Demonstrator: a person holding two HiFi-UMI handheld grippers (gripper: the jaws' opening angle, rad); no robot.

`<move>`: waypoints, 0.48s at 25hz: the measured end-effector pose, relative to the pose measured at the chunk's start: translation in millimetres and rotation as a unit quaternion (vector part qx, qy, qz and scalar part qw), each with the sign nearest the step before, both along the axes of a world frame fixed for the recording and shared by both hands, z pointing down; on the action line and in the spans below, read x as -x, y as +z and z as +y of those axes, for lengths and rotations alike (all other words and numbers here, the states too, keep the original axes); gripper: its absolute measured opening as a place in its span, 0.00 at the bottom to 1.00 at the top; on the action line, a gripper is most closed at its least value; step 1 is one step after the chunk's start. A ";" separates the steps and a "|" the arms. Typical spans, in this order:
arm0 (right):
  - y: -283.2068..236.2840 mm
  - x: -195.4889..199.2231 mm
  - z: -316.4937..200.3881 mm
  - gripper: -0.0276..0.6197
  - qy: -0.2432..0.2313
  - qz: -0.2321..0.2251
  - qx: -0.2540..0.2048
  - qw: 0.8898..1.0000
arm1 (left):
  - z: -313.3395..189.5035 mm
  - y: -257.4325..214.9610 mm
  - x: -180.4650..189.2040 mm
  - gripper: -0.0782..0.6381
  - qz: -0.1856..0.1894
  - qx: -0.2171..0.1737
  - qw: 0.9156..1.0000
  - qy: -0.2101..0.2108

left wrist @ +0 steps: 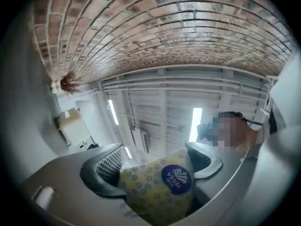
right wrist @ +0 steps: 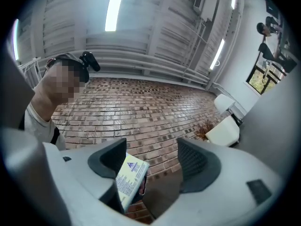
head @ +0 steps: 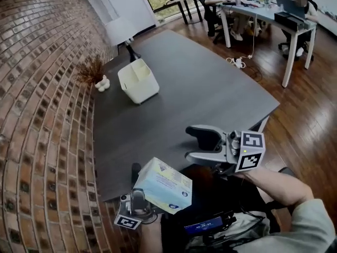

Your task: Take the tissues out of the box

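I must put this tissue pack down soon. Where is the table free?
Free: the grey table from the white container across to its right and near edges. Crowded: the far left strip by the brick wall, with the container, dried plant and lamp.

Pale yellow patterned tissue pack [head: 162, 186] with round blue logo, tilted, clamped in the left gripper [left wrist: 155, 163].

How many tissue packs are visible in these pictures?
1. The tissue pack is clamped in the left gripper, near the table's front edge. Others may lie hidden inside the white box on the table.
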State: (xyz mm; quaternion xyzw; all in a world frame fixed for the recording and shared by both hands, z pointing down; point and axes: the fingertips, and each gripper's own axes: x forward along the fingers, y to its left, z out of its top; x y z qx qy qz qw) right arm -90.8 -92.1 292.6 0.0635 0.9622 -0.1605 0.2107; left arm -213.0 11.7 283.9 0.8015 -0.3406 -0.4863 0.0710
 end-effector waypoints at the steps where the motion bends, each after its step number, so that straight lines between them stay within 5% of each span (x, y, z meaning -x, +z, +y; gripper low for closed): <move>1: -2.5 -0.1 -2.7 0.59 0.003 -0.003 -0.001 1.000 | -4.3 1.4 2.1 0.68 0.027 0.002 1.000 0.015; 7: 1.4 1.9 3.7 0.59 0.005 0.010 0.016 1.000 | 14.0 1.8 34.6 0.66 0.158 -0.012 0.987 0.039; 12: -1.3 0.3 1.8 0.59 -0.011 0.000 0.000 1.000 | 21.9 -9.7 64.8 0.66 0.179 -0.051 0.982 0.010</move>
